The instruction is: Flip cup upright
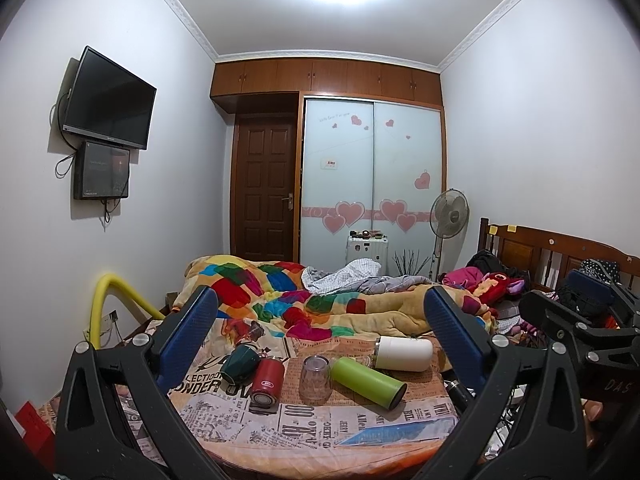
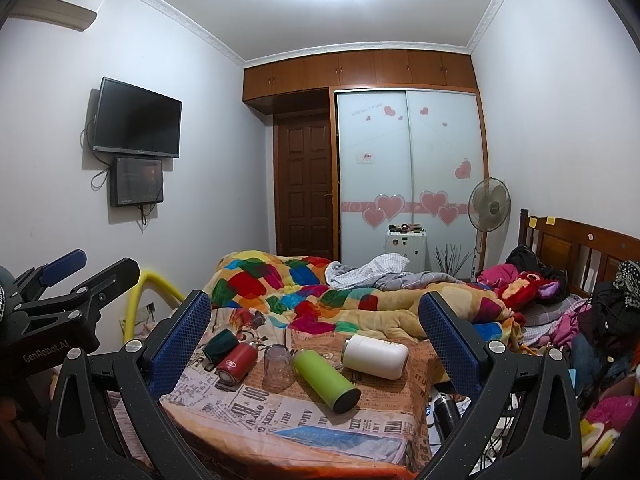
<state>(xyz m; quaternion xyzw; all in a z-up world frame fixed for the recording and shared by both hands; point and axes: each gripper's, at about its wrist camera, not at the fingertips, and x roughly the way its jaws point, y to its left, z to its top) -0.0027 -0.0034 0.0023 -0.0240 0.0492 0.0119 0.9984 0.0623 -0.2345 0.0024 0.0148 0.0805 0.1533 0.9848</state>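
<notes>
A bedroom seen from two hand-held grippers, both raised above the near end of a bed (image 1: 360, 436) covered with a newspaper-print sheet. On that sheet lies a cluster of drinkware. A clear glass cup (image 1: 315, 379) stands mouth-down near the middle of the cluster, its base facing up; this looks like the cup to be turned upright, and it has not been touched. Just to its right a green bottle (image 1: 368, 382) lies on its side, its near end almost against the glass. Behind that, a white bottle (image 1: 404, 354) also lies on its side. To the left of the glass a red bottle (image 1: 267, 384) lies tipped over, with a dark green cup (image 1: 239, 364) on its side just beyond it. The left hand-held gripper (image 1: 320, 312) has its blue-padded jaws spread wide and grasps nothing. The right hand-held gripper (image 2: 316, 316) is likewise spread wide and empty, with the drinkware framed between its jaws but farther away. By this evidence the task has not begun: no cup is gripped, lifted or turned. Everything remains to be done: reaching in, closing on the cup, rotating it, and setting it down mouth-up. A rumpled patchwork blanket (image 1: 288, 288) lies heaped beyond the cluster.
</notes>
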